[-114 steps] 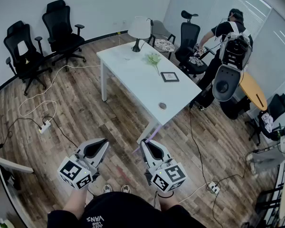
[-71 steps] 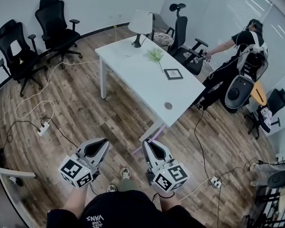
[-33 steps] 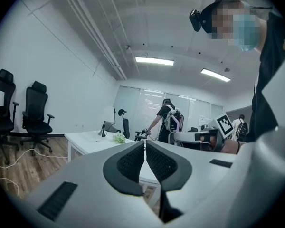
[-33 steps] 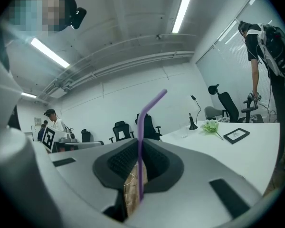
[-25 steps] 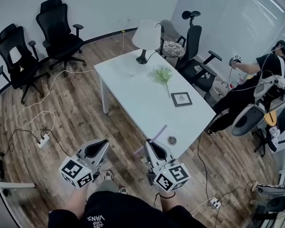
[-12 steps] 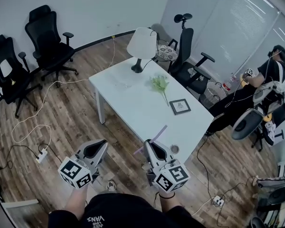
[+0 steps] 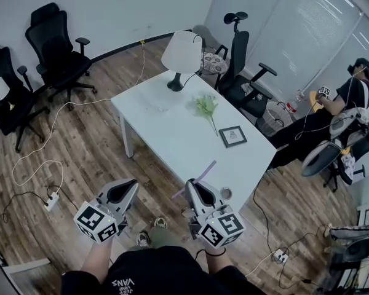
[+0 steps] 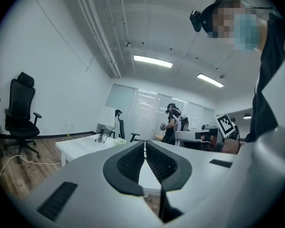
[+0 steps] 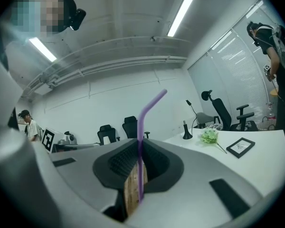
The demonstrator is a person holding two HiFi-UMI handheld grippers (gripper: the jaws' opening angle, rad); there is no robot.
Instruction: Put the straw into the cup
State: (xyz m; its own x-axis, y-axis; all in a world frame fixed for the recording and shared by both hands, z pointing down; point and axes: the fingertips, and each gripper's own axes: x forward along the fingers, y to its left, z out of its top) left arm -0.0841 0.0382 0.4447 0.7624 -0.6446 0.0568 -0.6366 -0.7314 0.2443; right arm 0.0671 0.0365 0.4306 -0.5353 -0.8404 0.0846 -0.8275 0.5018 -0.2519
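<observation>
- The right gripper [image 7: 195,192] was clamped on the purple straw [image 7: 202,174]. The straw ran up between the jaws, with its bent top above them.
- The left gripper [image 7: 120,193] had its jaws pressed together with nothing between them. It was out over the floor, off the table's near edge.
- The cup [image 7: 226,193] stood at the near corner of the white table [image 7: 166,128], just beside the right gripper.
- A lamp [image 7: 179,51] stood at the far corner. A green sprig [image 7: 206,106] and a picture frame [image 7: 232,136] lay toward the right edge.

cup [image 7: 226,193], its inside too small to tell; leftmost chair [image 7: 0,66] cut off
</observation>
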